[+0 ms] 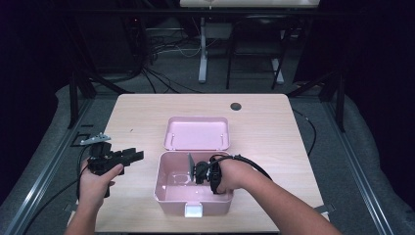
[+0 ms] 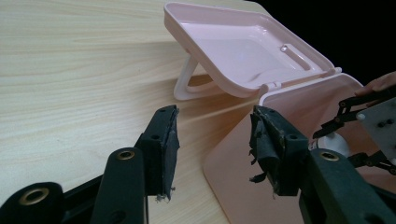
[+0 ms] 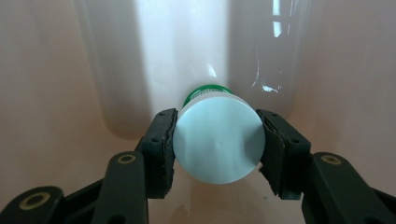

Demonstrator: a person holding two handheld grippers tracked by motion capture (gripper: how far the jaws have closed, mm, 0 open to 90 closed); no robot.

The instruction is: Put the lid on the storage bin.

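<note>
A pink plastic box (image 1: 169, 201) stands open on the wooden table, its lid (image 1: 196, 133) hinged back and lying flat behind it. My right gripper (image 1: 195, 171) reaches down inside the box. In the right gripper view its jaws (image 3: 217, 137) press from both sides on a small bottle (image 3: 217, 147) with a round white cap and a green band, pointing toward the box's pale inner wall (image 3: 56, 93). My left gripper (image 1: 139, 155) hovers left of the box, open and holding nothing. In the left gripper view, the left gripper (image 2: 215, 126) faces the box's outer wall (image 2: 233, 191) and the raised lid (image 2: 243, 51).
The table (image 1: 274, 132) has a dark round hole (image 1: 236, 106) near its far edge. A white latch (image 1: 194, 210) sticks out at the front of the box. Cables and a desk frame (image 1: 202, 54) lie on the floor beyond the table.
</note>
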